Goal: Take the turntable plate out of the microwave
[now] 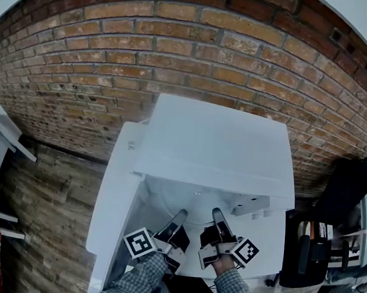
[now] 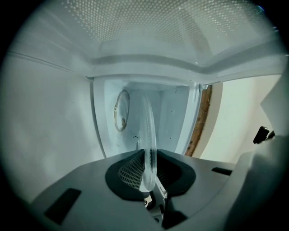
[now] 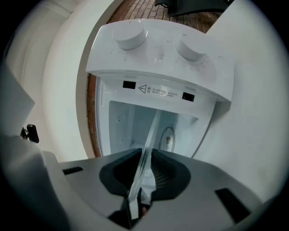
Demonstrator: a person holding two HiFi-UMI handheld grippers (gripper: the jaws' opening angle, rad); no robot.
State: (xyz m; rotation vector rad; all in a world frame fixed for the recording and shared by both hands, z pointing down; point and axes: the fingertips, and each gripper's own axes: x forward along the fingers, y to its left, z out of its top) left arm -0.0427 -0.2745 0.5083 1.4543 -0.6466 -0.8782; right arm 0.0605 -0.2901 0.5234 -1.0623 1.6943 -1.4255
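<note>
While the left hand-held gripper (image 1: 177,219) is pinching the near rim of the glass turntable plate (image 1: 195,203), the right hand-held gripper (image 1: 218,217) is doing the same just beside it. Each pair of jaws is standing narrow, with the ribbed pads pressing on the two faces of the rim. Both gripper views are showing the clear plate edge-on as it runs away from the jaws into the cavity. The plate is sitting at the front edge of the white microwave (image 1: 215,145) cavity, under the overhanging top, with the door (image 1: 114,200) swung open to the left and the two control knobs (image 3: 131,36) on the right. Whether the plate is resting on the cavity floor or hanging clear of it is not something I can tell. Being glass, it is likely stiff, fairly heavy, smooth and breakable, so a slip or a knock on the cavity frame is looking like the main risk. Gripping the rim at two spread points and keeping the plate level seems the sound way to carry it.
</note>
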